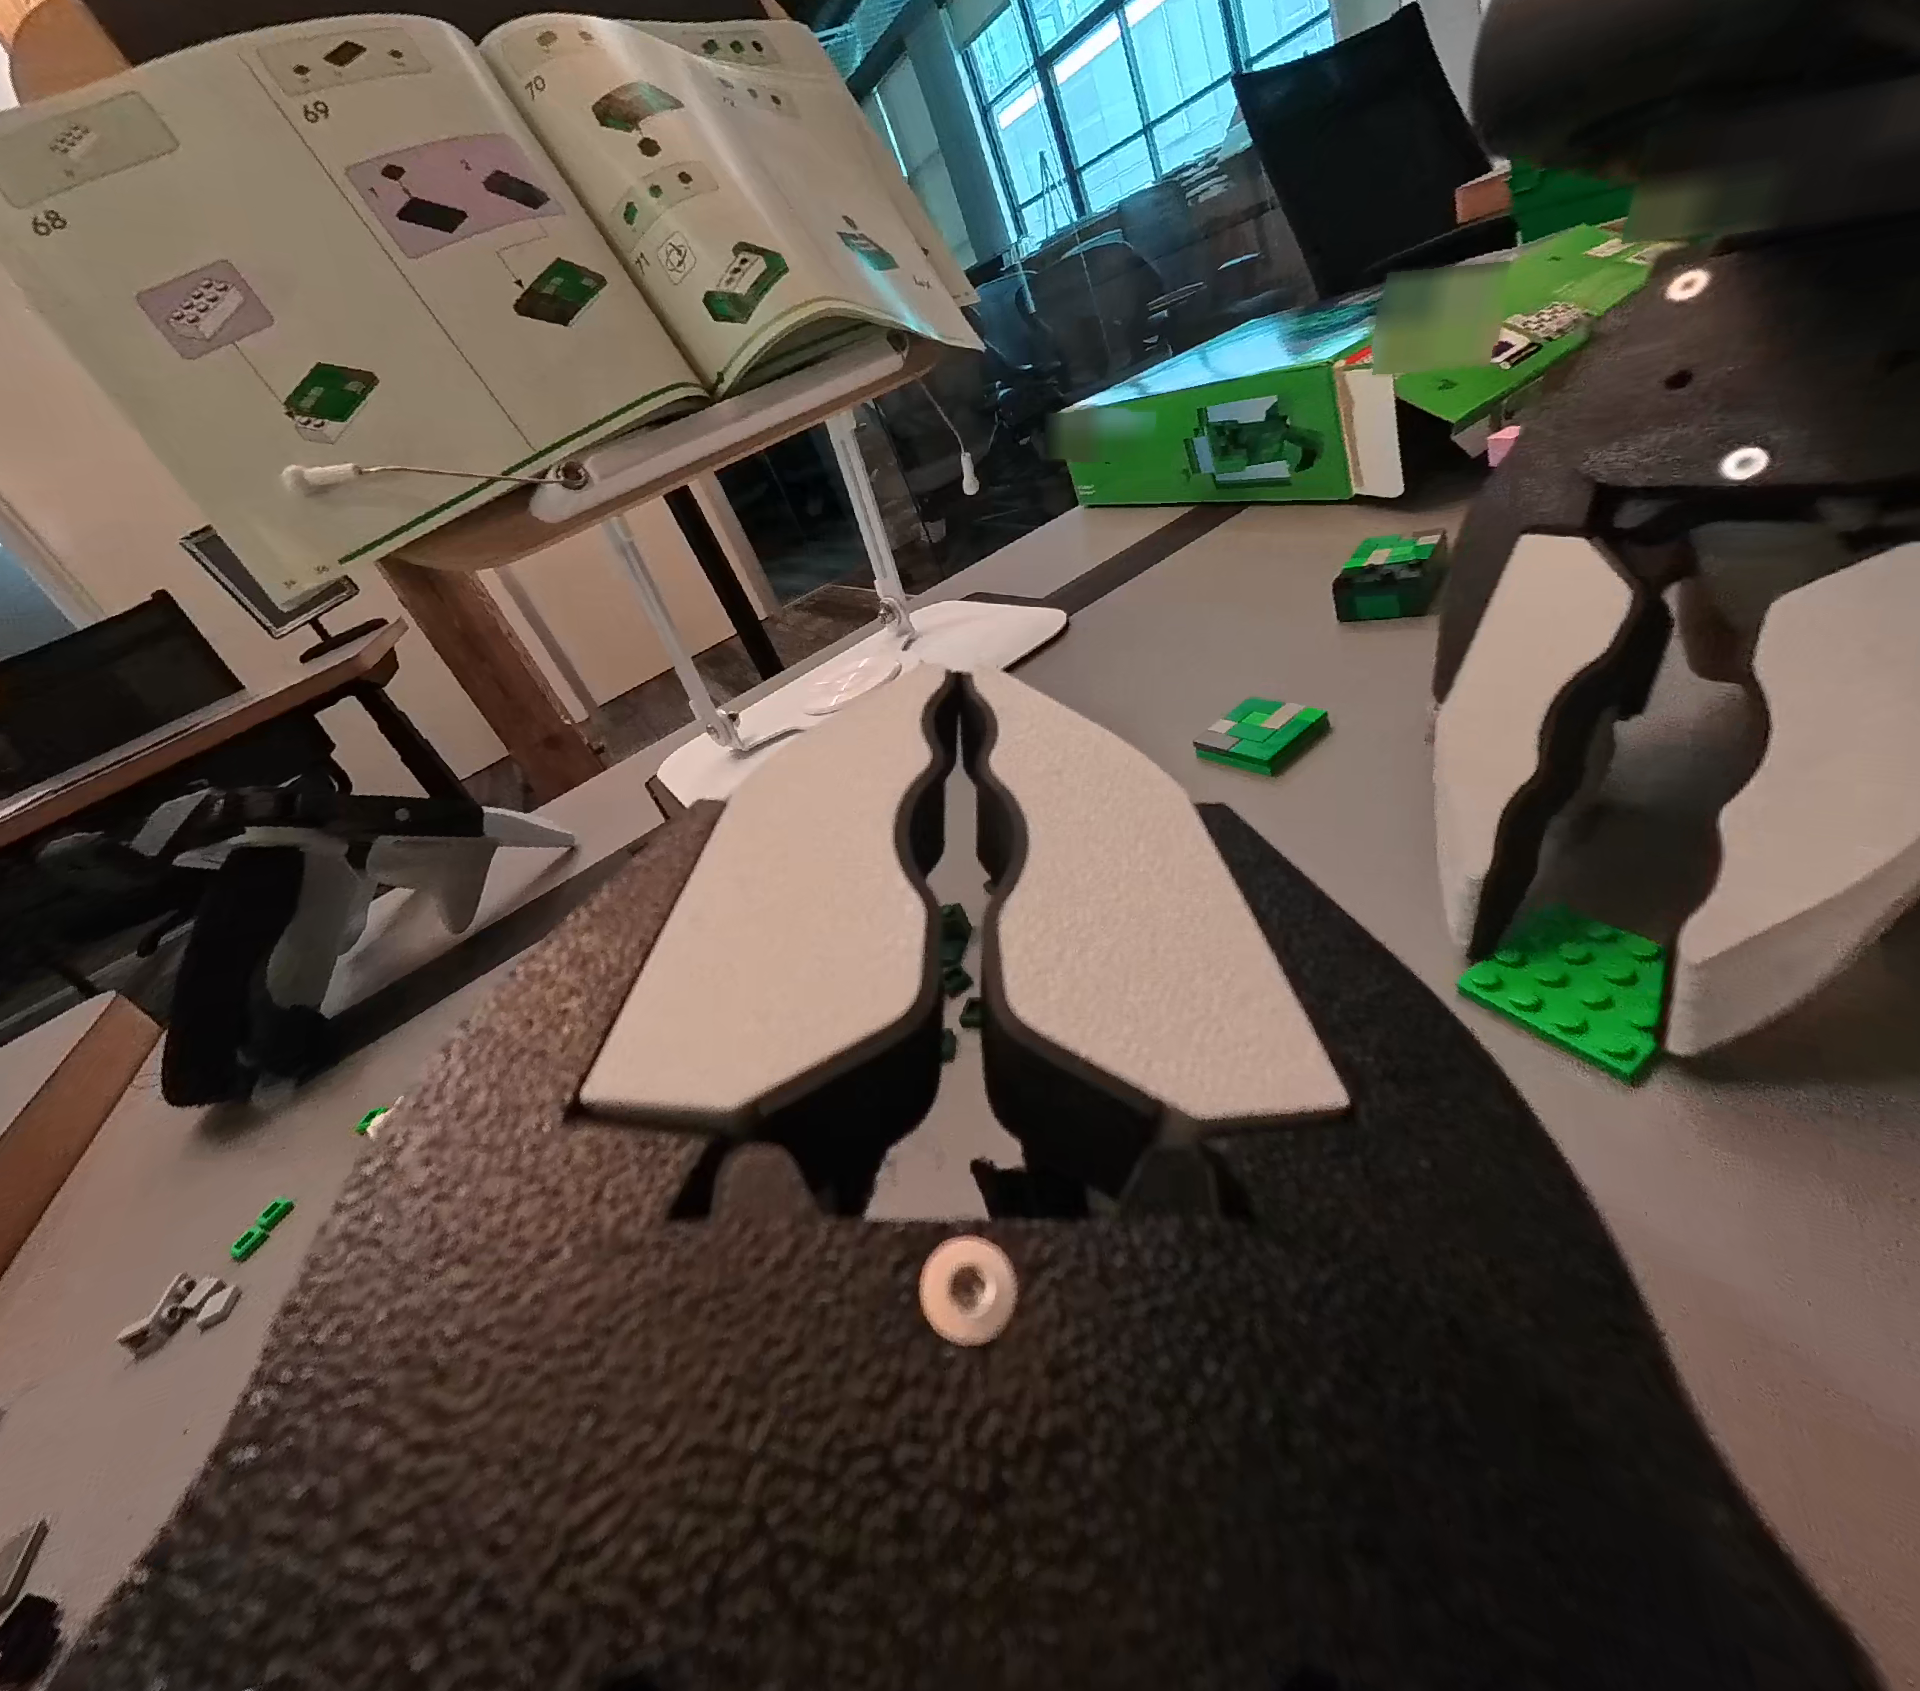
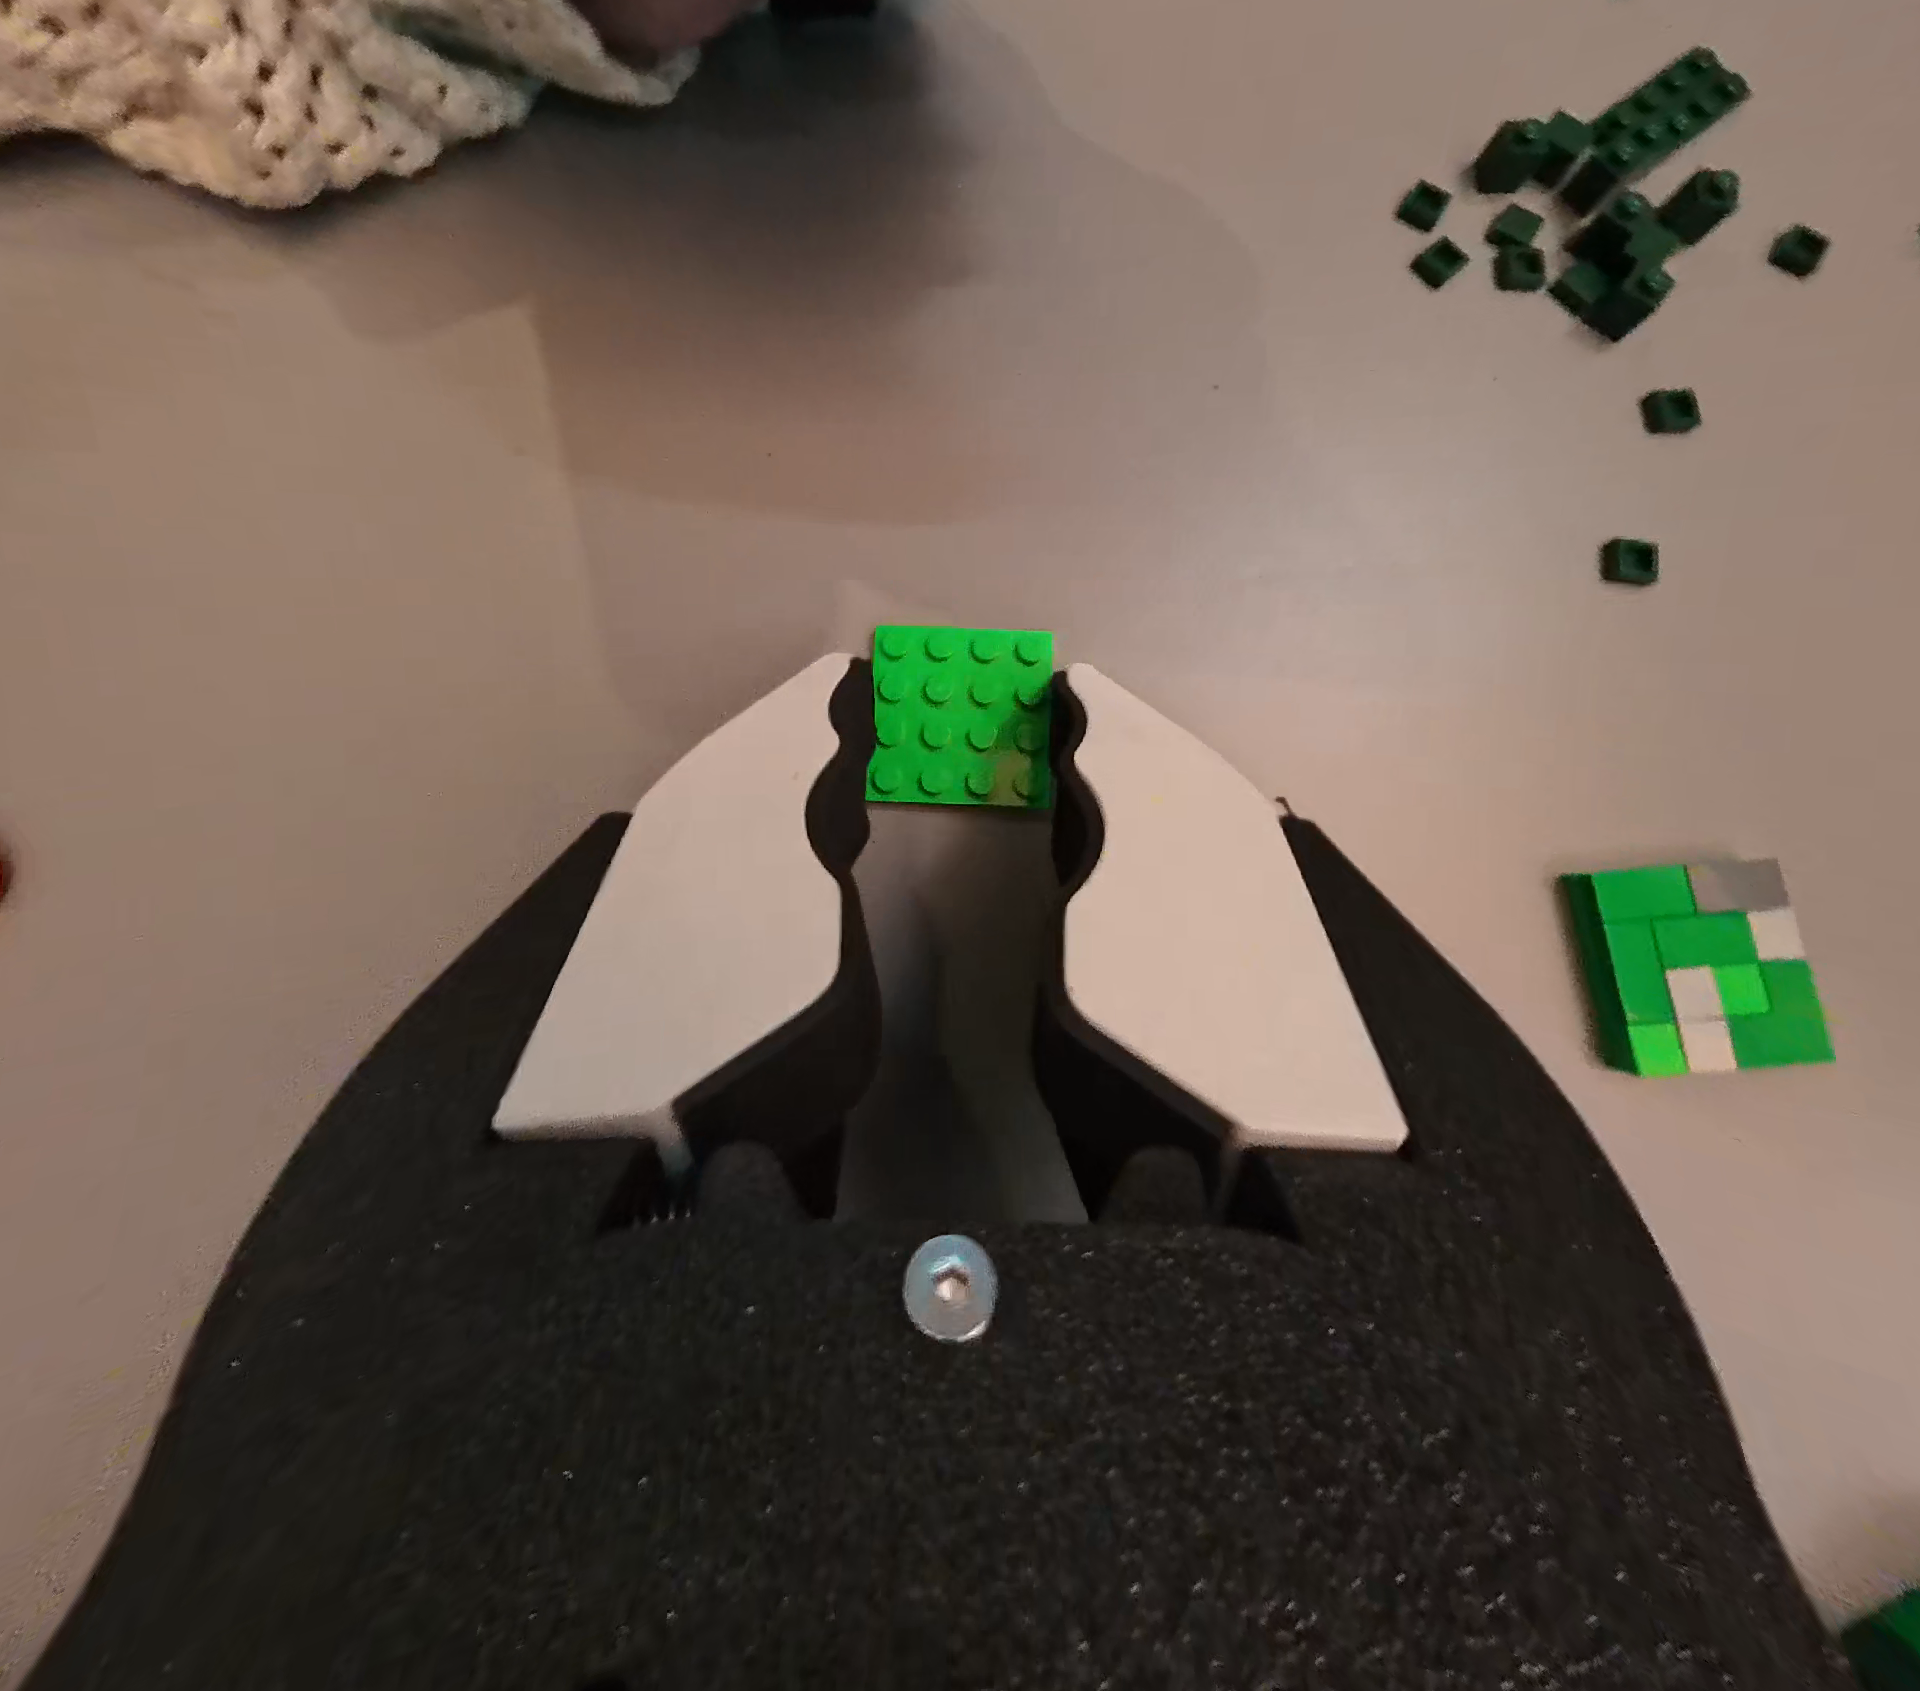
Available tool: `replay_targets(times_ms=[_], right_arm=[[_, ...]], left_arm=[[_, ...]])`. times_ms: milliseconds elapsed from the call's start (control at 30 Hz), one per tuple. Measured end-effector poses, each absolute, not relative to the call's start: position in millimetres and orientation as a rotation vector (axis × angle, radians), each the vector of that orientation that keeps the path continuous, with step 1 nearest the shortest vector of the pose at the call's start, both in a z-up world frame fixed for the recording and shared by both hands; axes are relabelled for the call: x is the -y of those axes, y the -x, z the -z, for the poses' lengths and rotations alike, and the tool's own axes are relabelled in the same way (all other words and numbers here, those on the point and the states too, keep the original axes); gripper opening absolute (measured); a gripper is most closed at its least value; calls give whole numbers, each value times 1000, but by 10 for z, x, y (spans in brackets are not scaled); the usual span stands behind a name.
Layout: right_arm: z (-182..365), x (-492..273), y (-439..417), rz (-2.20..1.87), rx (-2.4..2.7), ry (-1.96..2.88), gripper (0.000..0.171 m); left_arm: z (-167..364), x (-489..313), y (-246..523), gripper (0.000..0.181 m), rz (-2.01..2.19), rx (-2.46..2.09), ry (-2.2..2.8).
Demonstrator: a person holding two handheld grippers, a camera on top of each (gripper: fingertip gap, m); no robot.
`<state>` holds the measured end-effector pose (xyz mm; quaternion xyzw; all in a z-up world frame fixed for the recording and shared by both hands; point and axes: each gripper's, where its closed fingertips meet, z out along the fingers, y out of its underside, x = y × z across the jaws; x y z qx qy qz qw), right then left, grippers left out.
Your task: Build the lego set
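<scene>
The bright green square plate (image 2: 961, 716) sits right between my right tongs (image 2: 956, 685), flat on the grey table (image 2: 520, 498) — the fingers (image 2: 1143, 810) press its two side edges, so I'd call that a grip on the plate. It's square, so no long axis to worry about; studs face up, and it lies straight ahead along the tongs. In the left wrist view the same plate (image 1: 1569, 987) looks tipped slightly, one corner down on the table. My left tongs (image 1: 961, 706) are closed to a sliver, holding nothing I can see, pointing toward the open instruction book (image 1: 416, 239). The right side clearly owns this piece. Dark green loose bricks (image 2: 1600, 207) lie well off to the right — the small tiled panel (image 2: 1704, 966) nearer.
</scene>
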<state>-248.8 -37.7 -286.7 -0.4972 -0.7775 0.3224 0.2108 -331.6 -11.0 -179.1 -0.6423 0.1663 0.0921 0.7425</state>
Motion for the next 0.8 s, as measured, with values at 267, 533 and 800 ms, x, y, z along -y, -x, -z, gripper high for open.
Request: replay_targets(times_ms=[267, 533, 800], right_arm=[[2301, 262, 2640, -1135, 1741, 1157, 53], [1869, -60, 2518, -990, 1299, 979, 44], [1860, -80, 2535, -1037, 1288, 991, 42]], left_arm=[[1754, 123, 3450, 0, -233, -302, 1404], [1742, 153, 4425, 10, -566, -253, 1552], [2248, -184, 5702, 20, -473, -441, 2274]])
